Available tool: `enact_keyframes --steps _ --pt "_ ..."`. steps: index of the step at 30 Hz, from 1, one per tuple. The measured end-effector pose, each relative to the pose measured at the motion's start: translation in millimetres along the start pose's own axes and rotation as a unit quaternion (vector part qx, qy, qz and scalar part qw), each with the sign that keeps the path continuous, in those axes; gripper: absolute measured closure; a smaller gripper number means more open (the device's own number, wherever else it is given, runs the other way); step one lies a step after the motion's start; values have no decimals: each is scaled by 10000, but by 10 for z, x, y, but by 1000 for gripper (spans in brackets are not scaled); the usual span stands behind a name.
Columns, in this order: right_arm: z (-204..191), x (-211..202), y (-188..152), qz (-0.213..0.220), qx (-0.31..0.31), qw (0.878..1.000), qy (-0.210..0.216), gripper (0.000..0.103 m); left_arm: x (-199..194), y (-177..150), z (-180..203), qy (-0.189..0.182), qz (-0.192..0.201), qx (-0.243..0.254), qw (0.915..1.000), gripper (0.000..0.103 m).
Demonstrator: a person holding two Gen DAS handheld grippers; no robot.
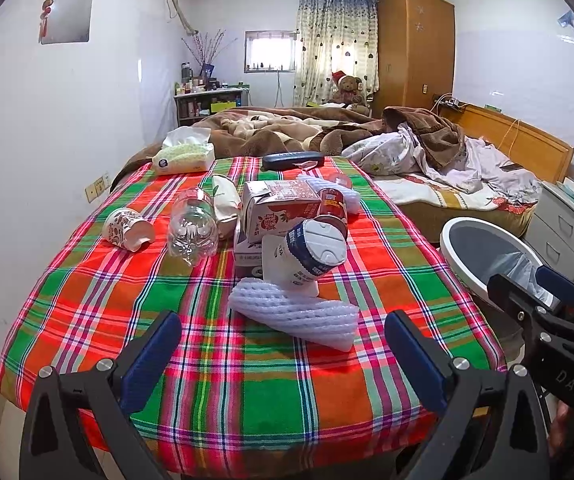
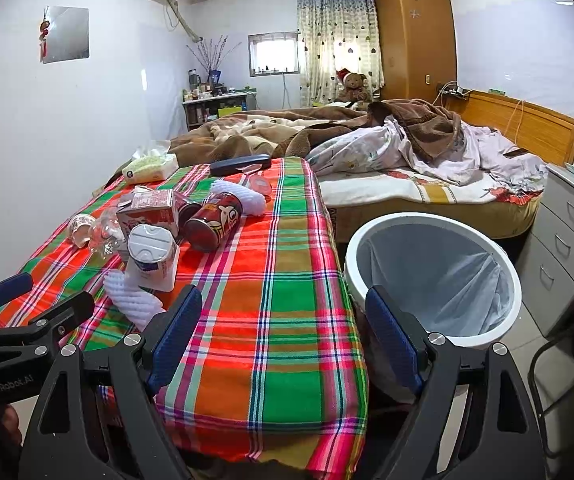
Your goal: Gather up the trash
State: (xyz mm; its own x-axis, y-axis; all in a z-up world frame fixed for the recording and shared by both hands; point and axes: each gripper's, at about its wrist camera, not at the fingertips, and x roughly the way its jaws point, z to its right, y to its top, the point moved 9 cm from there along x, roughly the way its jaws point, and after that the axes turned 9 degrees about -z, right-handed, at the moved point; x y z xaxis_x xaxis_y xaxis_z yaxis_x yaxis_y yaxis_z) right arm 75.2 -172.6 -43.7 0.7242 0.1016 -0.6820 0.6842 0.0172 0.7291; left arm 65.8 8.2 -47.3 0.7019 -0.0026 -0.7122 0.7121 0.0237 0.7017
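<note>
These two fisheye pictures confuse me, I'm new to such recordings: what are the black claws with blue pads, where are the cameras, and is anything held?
No robot: a person holds a two-finger tool in each hand, each carrying a forward-looking camera. One picture looks along the left gripper, the other along the right gripper. Both stand open, holding nothing. On the plaid tablecloth lies trash: foam netting, a white bottle, a milk carton, a red can, a clear plastic bottle. A lined bin stands beside the table.

Left wrist view: low at the near edge of the counter (image 1: pixel 247 380), facing the bed (image 1: pixel 427 184). Right wrist view: further right, over the bin (image 2: pixel 431 276). Both share counter, bin, bed
</note>
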Motion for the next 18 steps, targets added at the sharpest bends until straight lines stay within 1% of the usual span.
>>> enact_keyframes --steps 18 --pt "6 -11 13 9 -17 10000 -34 18 -8 20 -22 -8 0 -30 10000 0"
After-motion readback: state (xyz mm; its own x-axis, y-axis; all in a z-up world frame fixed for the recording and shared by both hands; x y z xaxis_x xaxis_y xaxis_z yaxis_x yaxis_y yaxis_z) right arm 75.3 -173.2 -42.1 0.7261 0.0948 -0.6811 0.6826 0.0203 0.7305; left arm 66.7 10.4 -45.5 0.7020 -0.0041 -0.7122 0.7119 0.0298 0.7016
